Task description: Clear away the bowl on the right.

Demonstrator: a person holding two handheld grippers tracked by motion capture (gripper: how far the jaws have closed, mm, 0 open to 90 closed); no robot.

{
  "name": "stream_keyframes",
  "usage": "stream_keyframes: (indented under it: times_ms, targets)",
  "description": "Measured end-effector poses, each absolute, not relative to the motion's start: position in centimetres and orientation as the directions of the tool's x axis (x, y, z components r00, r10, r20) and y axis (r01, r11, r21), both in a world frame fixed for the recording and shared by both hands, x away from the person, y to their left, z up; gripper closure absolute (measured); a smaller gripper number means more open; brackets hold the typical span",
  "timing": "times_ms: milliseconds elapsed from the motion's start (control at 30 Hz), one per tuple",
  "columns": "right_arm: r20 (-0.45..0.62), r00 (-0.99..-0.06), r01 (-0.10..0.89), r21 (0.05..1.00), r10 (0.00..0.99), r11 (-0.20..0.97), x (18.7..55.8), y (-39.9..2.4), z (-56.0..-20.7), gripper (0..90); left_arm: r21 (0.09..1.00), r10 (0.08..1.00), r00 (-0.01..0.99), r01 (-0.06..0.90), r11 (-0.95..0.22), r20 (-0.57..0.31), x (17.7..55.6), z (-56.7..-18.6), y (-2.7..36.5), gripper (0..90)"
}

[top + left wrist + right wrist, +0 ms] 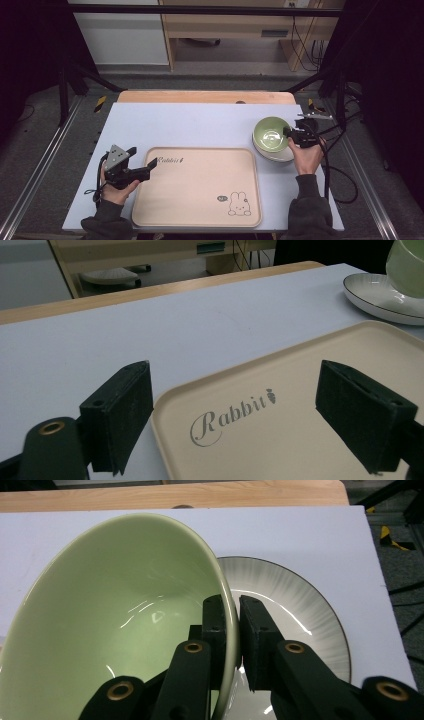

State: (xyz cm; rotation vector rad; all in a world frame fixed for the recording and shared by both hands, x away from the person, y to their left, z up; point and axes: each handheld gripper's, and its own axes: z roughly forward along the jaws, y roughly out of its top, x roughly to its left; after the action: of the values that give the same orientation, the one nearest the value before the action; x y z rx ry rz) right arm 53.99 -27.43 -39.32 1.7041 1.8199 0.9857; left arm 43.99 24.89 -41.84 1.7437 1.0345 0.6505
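Nearest the high camera, two dark sleeves come in from the bottom edge, each hand carrying a hand-held gripper over a pale blue-grey table (200, 120). Between them lies a flat beige rectangular plastic tray (200, 195) printed with a rabbit drawing and the word "Rabbit", bare of any dishes. The left hand-held gripper (145, 171) sits at the tray's near-left corner with its black jaws wide apart and nothing between them; in the left gripper view they straddle that corner and the lettering, which suggests it is placed to steady or take hold of the tray rim, though it does not yet touch it as far as can be seen. The right hand-held gripper (231, 630) is clamped on the right-hand rim of a glossy light green ceramic bowl (120, 615), one jaw inside the wall and one outside. The bowl tilts toward the left over a white ribbed ceramic plate (300, 615) with a dark edge line, just right of the tray; whether its foot is touching the plate cannot be told. Pinching the thin rim gives purchase on a round, smooth dish, probably to carry it onto the tray.
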Motion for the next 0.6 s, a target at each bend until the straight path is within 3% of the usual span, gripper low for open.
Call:
stream_keyframes:
  times_ms: [600]
  targets:
    - [0.137,-0.277,0.623,0.779,0.951,0.069,52.8,-23.6,-37.6,82.1,0.922,0.867,0.497,0.347,-0.172,-0.025,44.0,-41.8,24.9,14.8]
